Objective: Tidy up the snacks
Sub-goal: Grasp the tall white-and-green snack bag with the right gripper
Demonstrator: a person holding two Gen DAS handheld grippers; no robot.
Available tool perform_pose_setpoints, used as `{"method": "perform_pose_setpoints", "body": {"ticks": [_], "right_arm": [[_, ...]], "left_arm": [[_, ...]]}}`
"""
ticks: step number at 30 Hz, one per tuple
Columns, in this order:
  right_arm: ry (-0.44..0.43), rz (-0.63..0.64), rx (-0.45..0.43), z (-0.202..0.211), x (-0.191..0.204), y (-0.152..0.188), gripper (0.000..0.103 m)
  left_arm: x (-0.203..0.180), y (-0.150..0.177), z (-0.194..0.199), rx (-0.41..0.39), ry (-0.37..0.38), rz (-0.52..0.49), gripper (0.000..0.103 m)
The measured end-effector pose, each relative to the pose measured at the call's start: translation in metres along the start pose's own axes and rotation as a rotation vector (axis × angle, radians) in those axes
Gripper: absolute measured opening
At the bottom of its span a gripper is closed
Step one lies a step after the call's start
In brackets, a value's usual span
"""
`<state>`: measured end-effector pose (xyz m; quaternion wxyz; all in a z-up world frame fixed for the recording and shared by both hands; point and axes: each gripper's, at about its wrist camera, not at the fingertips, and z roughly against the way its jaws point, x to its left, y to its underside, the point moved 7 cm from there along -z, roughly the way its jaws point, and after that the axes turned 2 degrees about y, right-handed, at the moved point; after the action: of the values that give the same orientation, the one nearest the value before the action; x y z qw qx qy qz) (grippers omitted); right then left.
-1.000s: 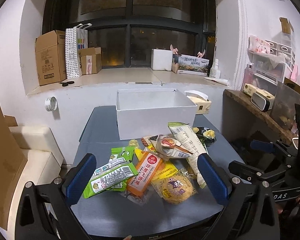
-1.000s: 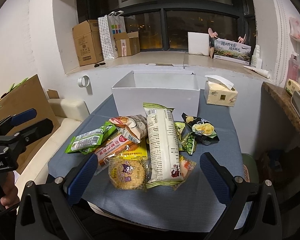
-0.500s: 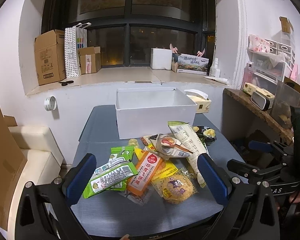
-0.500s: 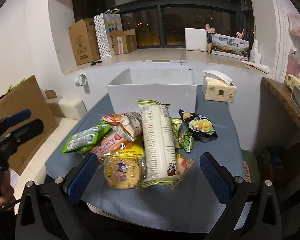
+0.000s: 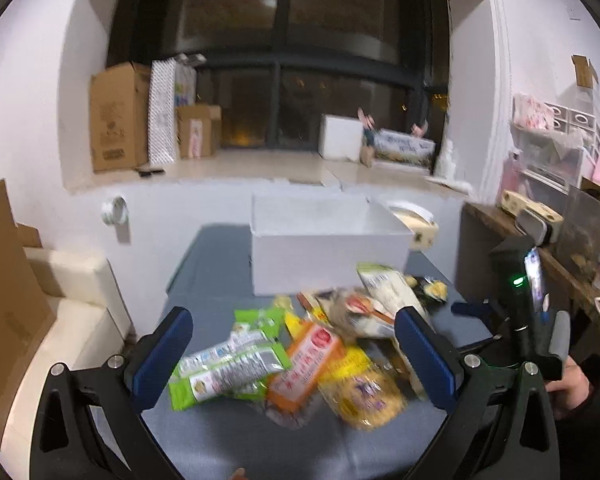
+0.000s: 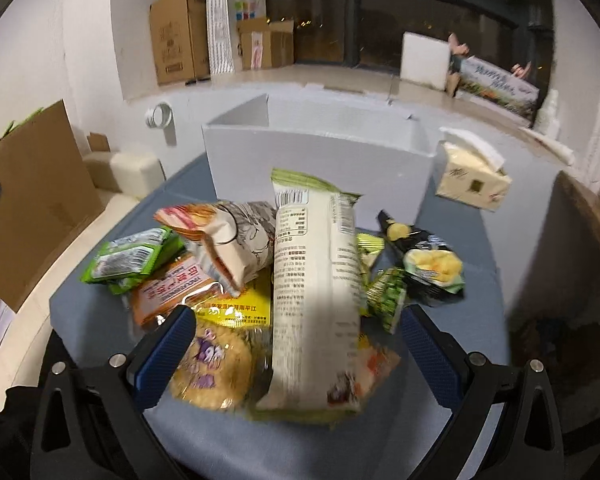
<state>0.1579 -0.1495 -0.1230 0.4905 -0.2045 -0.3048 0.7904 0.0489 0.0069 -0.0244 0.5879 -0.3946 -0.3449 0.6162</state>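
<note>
Orange packet [image 6: 168, 292] with Chinese characters, long white wrapper [image 6: 315, 292] in small print

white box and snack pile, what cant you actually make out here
- White box floor: both wrist views, hidden by its front wall, so contents unknown.
- Orange packet lettering: left wrist view, motion blur.
- Yellow packet: right wrist view, mostly covered by the long white packet.
- Table near edge: cut off behind the right gripper.
</note>
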Motion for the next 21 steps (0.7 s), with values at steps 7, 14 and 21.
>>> {"method": "perform_pose_setpoints", "body": {"ticks": [7, 14, 21], "right_arm": [[0.018, -0.022, 0.093, -0.053, -0.008, 0.006, 0.093], [-0.019, -0.081, 0.08, -0.043, -0.023, 0.009, 0.045], [-0.067, -0.169, -0.044, 0.018, -0.046, -0.003, 0.045]], "left_arm": [[0.0, 0.014, -0.018, 0.086, 0.006, -0.022, 0.103], [-0.007, 0.018, -0.021, 0.099, 0.033, -0.052, 0.103], [-0.02, 0.018, -0.039, 0.143, 0.045, -0.103, 0.103]]}}
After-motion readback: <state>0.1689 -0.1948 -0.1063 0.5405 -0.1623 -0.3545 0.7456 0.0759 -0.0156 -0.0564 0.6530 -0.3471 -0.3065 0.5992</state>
